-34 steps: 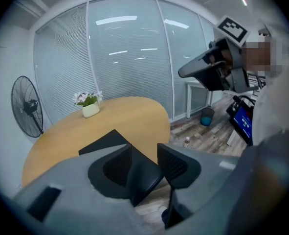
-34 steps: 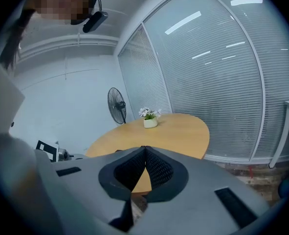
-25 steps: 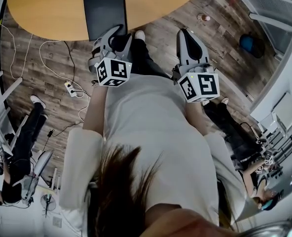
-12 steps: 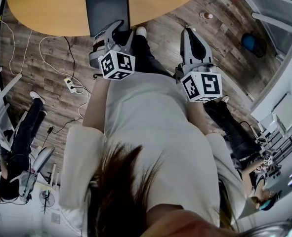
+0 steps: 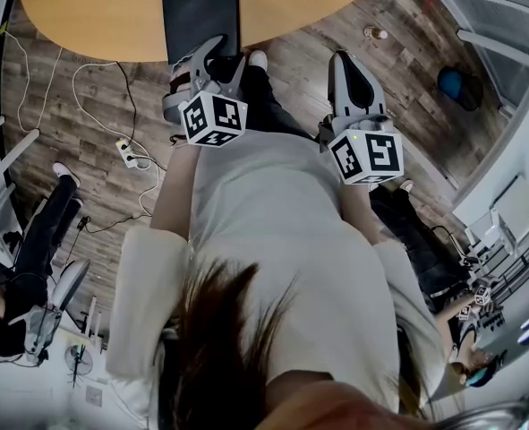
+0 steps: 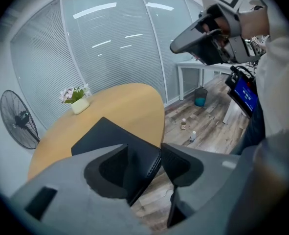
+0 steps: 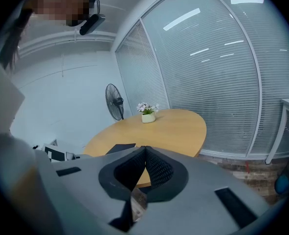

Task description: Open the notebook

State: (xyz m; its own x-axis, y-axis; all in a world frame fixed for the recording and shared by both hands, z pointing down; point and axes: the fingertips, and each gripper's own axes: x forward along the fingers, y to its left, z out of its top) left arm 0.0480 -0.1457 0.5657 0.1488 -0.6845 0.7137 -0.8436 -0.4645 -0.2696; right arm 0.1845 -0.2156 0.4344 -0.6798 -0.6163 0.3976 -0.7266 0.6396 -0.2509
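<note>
My left gripper is opening up, with its ribbed pads on either side of the notebook's near edge but not pressing on it. The notebook's a flat, matte black slab lying at the near edge of the smooth, rounded wooden tabletop. My right gripper is clenched shut on nothing. In the head view, the notebook's far end is cut off.

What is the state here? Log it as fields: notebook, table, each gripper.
notebook: dark, closed, flat on the table, near edge overhanging
table: wooden, flower pot on its far side
left gripper: jaws opening, notebook's near edge in the gap, not clamped
right gripper: jaws together, nothing between them
</note>
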